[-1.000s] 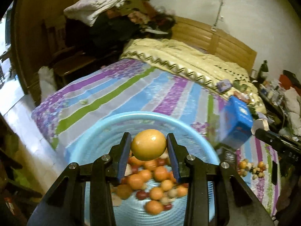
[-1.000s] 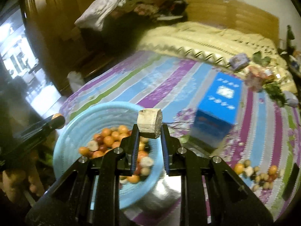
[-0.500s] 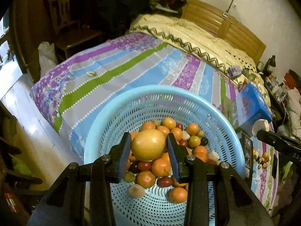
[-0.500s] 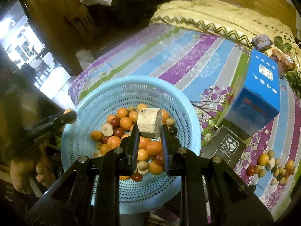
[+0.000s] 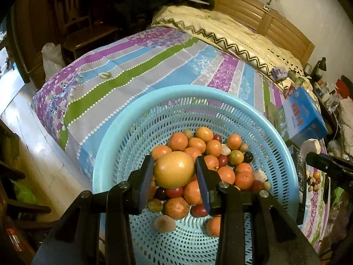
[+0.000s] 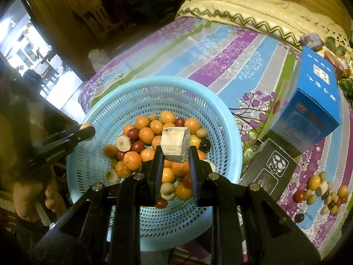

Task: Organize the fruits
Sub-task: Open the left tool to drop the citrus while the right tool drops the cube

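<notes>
Above a blue basket [image 5: 260,119] on a striped bed [image 5: 136,66], the left gripper [image 5: 174,173] is clamped on a large yellow-orange fruit [image 5: 174,169], smooth and glossy; the right gripper [image 6: 175,152] is clamped on a pale cut chunk [image 6: 175,146], its face rough and whitish. The basket holds a heap of orange, dark red and tan fruits [image 6: 154,132], too many to count. Only the right view shows clearly a second, smaller pile [image 6: 320,190] on the bed beside two boxes, one blue [image 6: 308,101], one black [image 6: 269,170].
</notes>
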Motion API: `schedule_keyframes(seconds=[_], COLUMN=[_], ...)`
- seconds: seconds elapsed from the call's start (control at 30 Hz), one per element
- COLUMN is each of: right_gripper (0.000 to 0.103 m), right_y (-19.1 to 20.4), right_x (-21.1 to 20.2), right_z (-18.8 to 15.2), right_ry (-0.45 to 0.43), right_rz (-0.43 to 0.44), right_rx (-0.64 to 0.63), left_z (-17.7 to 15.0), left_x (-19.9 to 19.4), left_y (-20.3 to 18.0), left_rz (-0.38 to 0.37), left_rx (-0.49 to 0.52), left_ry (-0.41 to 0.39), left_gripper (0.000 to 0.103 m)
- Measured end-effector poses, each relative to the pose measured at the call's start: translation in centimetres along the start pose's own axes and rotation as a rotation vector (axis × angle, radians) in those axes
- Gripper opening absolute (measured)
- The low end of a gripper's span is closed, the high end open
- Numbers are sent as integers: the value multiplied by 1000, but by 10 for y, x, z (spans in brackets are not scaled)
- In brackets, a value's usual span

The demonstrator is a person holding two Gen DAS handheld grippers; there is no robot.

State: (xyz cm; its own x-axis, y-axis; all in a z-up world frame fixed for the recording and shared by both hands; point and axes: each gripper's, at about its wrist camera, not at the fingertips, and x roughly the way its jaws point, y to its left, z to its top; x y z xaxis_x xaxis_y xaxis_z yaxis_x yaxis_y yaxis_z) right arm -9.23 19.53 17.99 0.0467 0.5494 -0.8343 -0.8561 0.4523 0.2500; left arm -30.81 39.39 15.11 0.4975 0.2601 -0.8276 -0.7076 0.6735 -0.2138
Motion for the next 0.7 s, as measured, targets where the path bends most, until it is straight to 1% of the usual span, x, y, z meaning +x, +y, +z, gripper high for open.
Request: schedule_keyframes(seconds=[0.3,0.43,0.6,0.67,0.7], right_gripper=[23,24,24,24,24], right_y=[-1,1,3,5,4], right_x=[4,8,12,12,12], right_z=[-3,-4,-4,-4,-4], right_ry=[11,15,22,22,22], right_rz=[3,13,20,22,22], right_rx=[-4,-15,-27,-31,-30], left_z=[-1,-5,-9,-10,-9], left_x=[5,12,17,17,17], left_y=[-1,-6,-15,-18,-19], left_rz=[1,-8,-22,-32,-35], left_rx=[3,23,36,42,45], left_ry=[13,43,59,58,54], left_gripper=[40,40,40,44,54])
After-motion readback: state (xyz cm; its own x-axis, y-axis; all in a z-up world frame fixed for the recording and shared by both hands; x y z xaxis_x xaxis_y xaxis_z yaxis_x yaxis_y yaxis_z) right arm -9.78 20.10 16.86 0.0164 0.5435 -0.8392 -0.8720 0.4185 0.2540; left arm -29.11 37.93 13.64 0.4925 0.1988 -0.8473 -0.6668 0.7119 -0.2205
